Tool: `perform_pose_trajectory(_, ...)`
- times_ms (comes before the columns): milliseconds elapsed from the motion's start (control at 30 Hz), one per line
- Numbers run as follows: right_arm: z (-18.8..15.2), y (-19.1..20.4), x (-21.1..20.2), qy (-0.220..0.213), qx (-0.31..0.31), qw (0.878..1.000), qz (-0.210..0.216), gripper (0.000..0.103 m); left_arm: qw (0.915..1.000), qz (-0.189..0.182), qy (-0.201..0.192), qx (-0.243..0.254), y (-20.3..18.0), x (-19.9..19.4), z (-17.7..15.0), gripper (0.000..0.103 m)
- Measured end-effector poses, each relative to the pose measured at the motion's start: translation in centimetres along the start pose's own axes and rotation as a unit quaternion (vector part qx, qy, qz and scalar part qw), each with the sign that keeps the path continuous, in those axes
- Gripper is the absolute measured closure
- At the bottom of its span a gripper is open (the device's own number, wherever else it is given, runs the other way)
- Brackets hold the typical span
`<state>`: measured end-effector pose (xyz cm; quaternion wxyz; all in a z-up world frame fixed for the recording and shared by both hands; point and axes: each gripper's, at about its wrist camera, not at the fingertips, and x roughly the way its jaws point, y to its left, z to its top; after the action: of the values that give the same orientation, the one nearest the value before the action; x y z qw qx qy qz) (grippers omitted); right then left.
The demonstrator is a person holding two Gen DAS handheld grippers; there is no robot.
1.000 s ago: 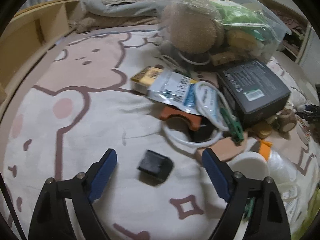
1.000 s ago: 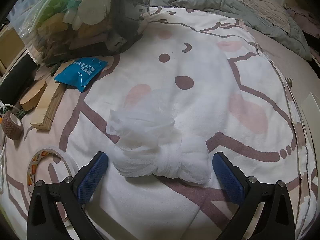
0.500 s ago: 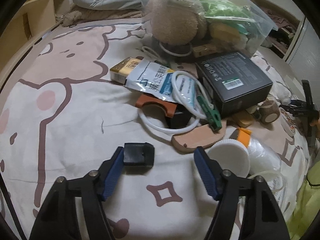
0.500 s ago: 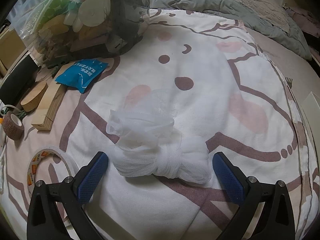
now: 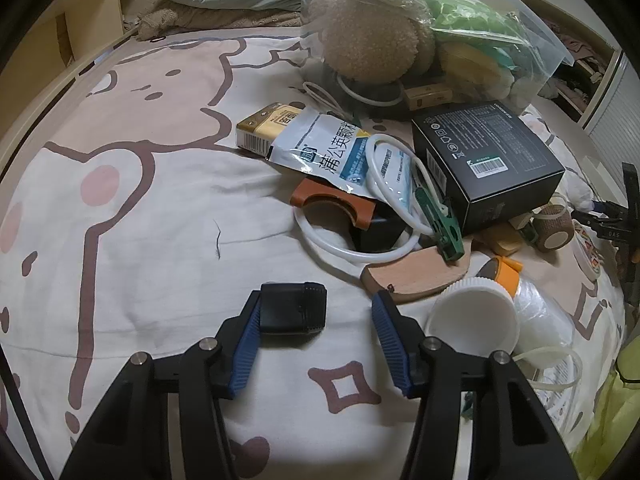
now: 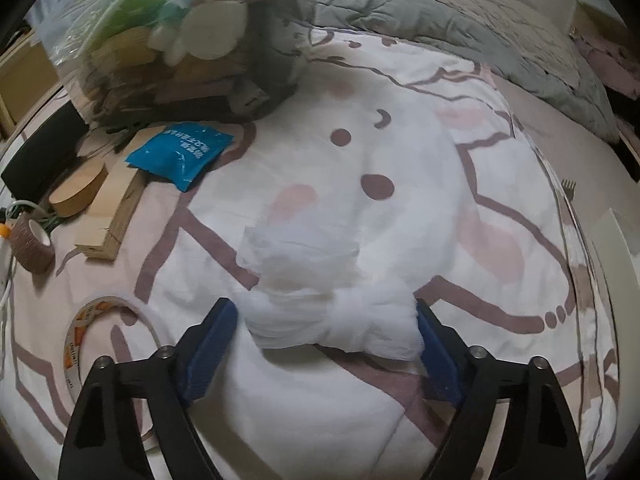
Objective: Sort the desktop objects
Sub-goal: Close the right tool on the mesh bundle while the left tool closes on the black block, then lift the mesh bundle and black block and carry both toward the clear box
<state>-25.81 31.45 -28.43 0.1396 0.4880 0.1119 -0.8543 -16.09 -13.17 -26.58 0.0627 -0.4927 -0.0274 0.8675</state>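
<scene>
A small black box [image 5: 292, 314] lies on the printed bedsheet between the fingers of my left gripper [image 5: 316, 320]. It touches the left finger, with a gap to the right one; the jaws are open. In the right wrist view a knotted white mesh bundle [image 6: 320, 304] lies between the fingers of my right gripper [image 6: 326, 328]. Both blue pads [image 6: 430, 336] touch its ends.
Beyond the left gripper lies a pile: black carton [image 5: 484, 160], white sachet [image 5: 324, 148], white tubing [image 5: 352, 254], wooden piece [image 5: 416, 272], white-capped bottle [image 5: 472, 320], bagged plush toys [image 5: 400, 28]. In the right view are a blue packet [image 6: 180, 152], wooden blocks [image 6: 112, 212], tape rolls [image 6: 32, 240].
My left gripper moved right and narrowed around the black box, which now rests against its left finger. My right gripper closed in until both pads met the white bundle.
</scene>
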Motion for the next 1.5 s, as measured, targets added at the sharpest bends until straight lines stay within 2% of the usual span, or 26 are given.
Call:
perform_pose_trajectory(67, 0.1, -0.1, -0.2, 0.0, 0.002, 1.0, 0.007, 0.029, 1.0, -0.001, 0.0, 0.0, 0.0, 0.0, 0.0, 0.048)
perform_pose_trajectory(433, 0.5, -1.1, -0.9, -0.008, 0.03, 0.999, 0.024, 0.03, 1.0, 0.003, 0.002, -0.004, 0.3, -0.1, -0.3, 0.054)
perform_pose_trajectory(800, 0.4, -1.1, -0.8, -0.003, 0.037, 0.999, 0.023, 0.03, 0.9996, 0.01, 0.003, -0.027, 1.5, -0.2, -0.2, 0.072)
perform_pose_trajectory(1300, 0.5, -1.2, -1.3, -0.009, 0.048, 0.999, 0.018, 0.03, 0.9979, 0.037, -0.012, -0.052, 2.7, -1.0, 0.0, 0.073)
perform_pose_trajectory(1500, 1.2, -1.6, -2.8, -0.029, 0.063, 0.997, 0.022, 0.03, 0.9966, 0.047, -0.035, -0.058, 2.9, -2.5, 0.5, 0.073)
